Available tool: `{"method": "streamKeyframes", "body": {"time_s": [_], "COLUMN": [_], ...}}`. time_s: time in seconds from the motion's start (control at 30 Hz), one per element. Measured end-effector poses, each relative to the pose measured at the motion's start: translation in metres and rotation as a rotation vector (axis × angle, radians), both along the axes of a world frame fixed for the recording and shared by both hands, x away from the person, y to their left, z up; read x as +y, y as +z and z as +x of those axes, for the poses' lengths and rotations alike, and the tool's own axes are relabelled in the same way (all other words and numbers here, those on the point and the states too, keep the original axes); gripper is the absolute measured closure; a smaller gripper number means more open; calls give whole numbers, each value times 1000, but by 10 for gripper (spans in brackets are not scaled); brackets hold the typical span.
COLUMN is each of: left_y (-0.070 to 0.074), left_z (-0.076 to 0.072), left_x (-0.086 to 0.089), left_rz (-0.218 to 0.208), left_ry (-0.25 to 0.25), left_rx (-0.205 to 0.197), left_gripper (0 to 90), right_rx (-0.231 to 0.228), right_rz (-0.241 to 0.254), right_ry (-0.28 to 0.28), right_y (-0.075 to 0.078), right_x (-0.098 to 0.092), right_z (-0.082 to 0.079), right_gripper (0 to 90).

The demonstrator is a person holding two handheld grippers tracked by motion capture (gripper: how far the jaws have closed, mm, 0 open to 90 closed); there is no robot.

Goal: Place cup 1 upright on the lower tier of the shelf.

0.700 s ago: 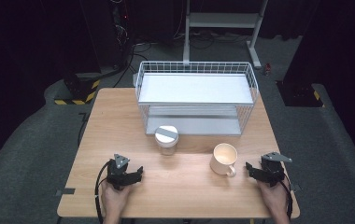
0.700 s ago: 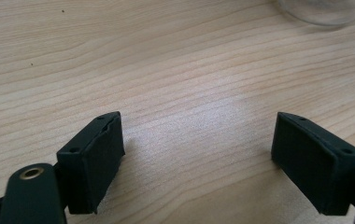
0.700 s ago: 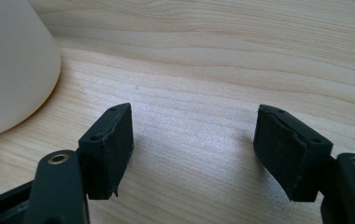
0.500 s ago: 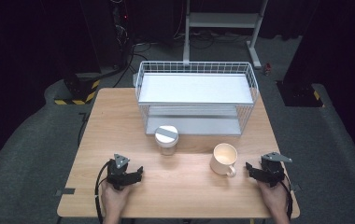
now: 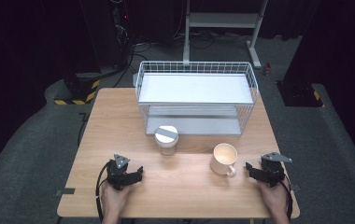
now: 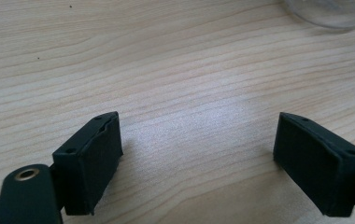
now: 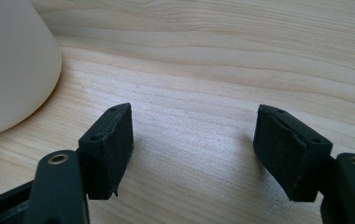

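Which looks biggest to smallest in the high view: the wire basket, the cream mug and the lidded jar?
1. Wire basket, by far the largest.
2. Cream mug.
3. Lidded jar.
The mug and jar look close in size, and the mug sits nearer the camera, so their order is unsure.

A rectangular light-wood table (image 5: 119, 121) with visible grain carries everything. Toward its far edge stands a white wire two-tier basket rack (image 5: 196, 100). Just in front of the rack stands a clear glass jar with a white lid (image 5: 166, 139). To the jar's right, nearer the front edge, stands a cream ceramic mug (image 5: 224, 159) with its handle turned toward the front. The two grippers rest on the near part of the tabletop.
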State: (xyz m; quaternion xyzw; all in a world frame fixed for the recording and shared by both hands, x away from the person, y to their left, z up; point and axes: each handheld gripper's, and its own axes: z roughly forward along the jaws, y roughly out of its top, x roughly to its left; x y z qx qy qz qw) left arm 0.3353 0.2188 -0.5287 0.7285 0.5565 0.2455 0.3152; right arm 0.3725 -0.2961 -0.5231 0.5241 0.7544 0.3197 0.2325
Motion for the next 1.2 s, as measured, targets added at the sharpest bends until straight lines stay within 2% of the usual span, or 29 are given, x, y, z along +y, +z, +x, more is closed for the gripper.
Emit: {"method": "streamKeyframes", "body": {"time_s": [0.27,0.4,0.67,0.7,1.03,1.2], "left_y": [0,1,4,4,8,12], "left_z": [-2,-4,-7,-8,-12,-13], "left_x": [1,0,-6,-8,-19,-26], "left_rz": [-4,1,-31,-33,-45,-73], "left_ry": [-6,-6,-16,-34,-86,-118], "left_rx": [0,12,-4,-1,-6,-17], "left_gripper": [145,145,143,143,143,142], "right_rx": [1,1,1,2,2,3], "right_rz": [2,1,1,2,2,2], "right_ry": [-2,-2,-1,-3,-3,-3], "right_y": [0,0,0,0,0,0], "right_x": [0,0,0,0,0,0], "right_z": [0,0,0,0,0,0], "right_gripper": [290,290,290,290,290,290]}}
